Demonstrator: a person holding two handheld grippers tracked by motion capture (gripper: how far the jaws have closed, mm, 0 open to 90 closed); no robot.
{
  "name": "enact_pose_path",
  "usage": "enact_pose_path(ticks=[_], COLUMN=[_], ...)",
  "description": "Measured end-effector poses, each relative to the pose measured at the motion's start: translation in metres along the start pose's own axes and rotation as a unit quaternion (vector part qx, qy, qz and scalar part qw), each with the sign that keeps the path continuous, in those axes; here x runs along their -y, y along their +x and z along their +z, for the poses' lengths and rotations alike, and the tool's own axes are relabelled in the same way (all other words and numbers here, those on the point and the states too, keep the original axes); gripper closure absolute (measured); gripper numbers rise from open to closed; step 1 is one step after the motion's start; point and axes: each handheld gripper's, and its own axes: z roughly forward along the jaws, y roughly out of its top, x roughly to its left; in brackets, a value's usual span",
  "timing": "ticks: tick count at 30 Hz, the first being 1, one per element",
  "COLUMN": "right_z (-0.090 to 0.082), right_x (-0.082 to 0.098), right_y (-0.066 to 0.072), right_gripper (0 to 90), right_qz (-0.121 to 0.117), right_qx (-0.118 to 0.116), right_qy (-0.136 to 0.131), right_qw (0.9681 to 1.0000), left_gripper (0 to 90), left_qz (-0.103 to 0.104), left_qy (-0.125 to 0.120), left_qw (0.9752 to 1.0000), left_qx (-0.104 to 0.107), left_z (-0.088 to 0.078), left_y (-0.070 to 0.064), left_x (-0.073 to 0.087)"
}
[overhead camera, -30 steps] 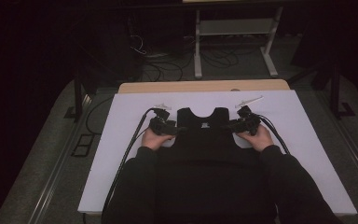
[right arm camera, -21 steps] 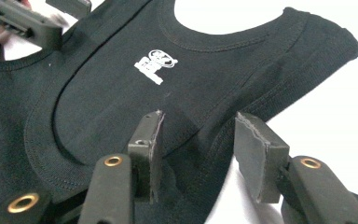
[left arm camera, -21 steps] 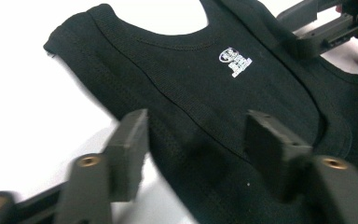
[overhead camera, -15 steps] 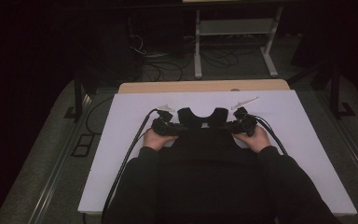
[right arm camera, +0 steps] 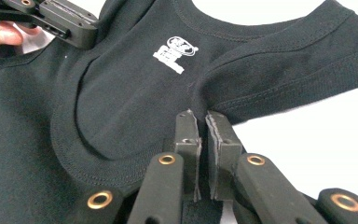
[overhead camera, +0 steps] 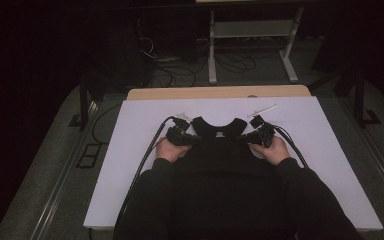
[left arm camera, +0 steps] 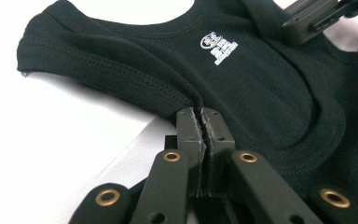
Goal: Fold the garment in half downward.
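Note:
A black sleeveless top [overhead camera: 219,142] with a small white printed label [left arm camera: 219,46] lies flat on the white table cover [overhead camera: 145,120], neck hole facing away from the person. My left gripper [left arm camera: 203,114] is shut on the fabric at the armhole edge, below one shoulder strap [left arm camera: 102,51]. My right gripper [right arm camera: 201,119] pinches the opposite armhole edge the same way. Both pairs of jaws have just been closing with cloth between them. In the high view, the left gripper [overhead camera: 192,138] and right gripper [overhead camera: 246,138] flank the top's shoulders. Each gripper view also shows the other gripper far off.
Black cables [overhead camera: 147,150] trail from both grippers over the table's sides. Two small white items [overhead camera: 265,108] lie beyond the top. A wooden table edge [overhead camera: 220,92] shows behind the cover, and a white metal stand [overhead camera: 250,35] is on the floor farther back.
Both hands have drawn slightly inward against the top's armholes, and the grippers now sit on the fabric edges. The top itself lies where it was.

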Motion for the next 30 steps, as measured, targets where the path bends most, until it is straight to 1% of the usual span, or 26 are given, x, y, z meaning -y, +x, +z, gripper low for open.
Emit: enact_pose_path(ticks=[1,2,5,8,10,14,18,21,22,27,30], right_z=[-0.001,-0.001,-0.005,-0.010,-0.014,-0.022,-0.029,-0.033,-0.035,-0.043,-0.050], right_x=[0.000,0.000,-0.001,-0.003,-0.003,-0.005,-0.007,-0.008,-0.008,-0.010,-0.012], right_y=[0.000,0.000,0.002,0.004,0.004,0.008,0.012,0.015,0.016,0.024,0.030], right_gripper=[82.8,82.9,83.0,83.0,83.0,83.0,83.1,83.1,83.1,83.0,83.1], right_qz=[0.002,0.002,-0.003,-0.004,-0.004,-0.003,-0.005,-0.005,-0.006,-0.011,-0.014], right_qx=[-0.003,-0.004,0.000,-0.001,0.000,-0.002,-0.006,-0.008,-0.008,-0.014,-0.013], right_qy=[0.000,-0.001,-0.003,-0.008,-0.012,-0.022,-0.035,-0.041,-0.044,-0.057,-0.065], right_qw=[1.0000,1.0000,1.0000,1.0000,0.9999,0.9997,0.9994,0.9991,0.9990,0.9982,0.9977], left_gripper=[87.0,87.1,87.2,87.2,87.2,87.3,87.3,87.3,87.3,87.3,87.2], left_qz=[0.001,-0.002,-0.005,-0.007,-0.007,0.001,-0.004,-0.002,0.004,0.013,0.018], left_qy=[0.001,-0.001,0.000,-0.008,-0.013,-0.018,-0.035,-0.047,-0.051,-0.070,-0.073], left_qw=[1.0000,1.0000,1.0000,0.9999,0.9999,0.9998,0.9993,0.9989,0.9987,0.9975,0.9971], left_qx=[-0.001,-0.002,-0.001,-0.003,-0.005,-0.010,-0.009,-0.007,-0.005,-0.002,-0.004], left_z=[0.000,0.000,-0.002,-0.006,-0.009,-0.019,-0.028,-0.036,-0.039,-0.052,-0.058], left_y=[0.000,0.000,0.000,-0.002,-0.003,-0.008,-0.012,-0.016,-0.017,-0.026,-0.031], left_x=[-0.001,-0.001,-0.001,-0.001,-0.002,-0.006,-0.008,-0.010,-0.011,-0.015,-0.016])
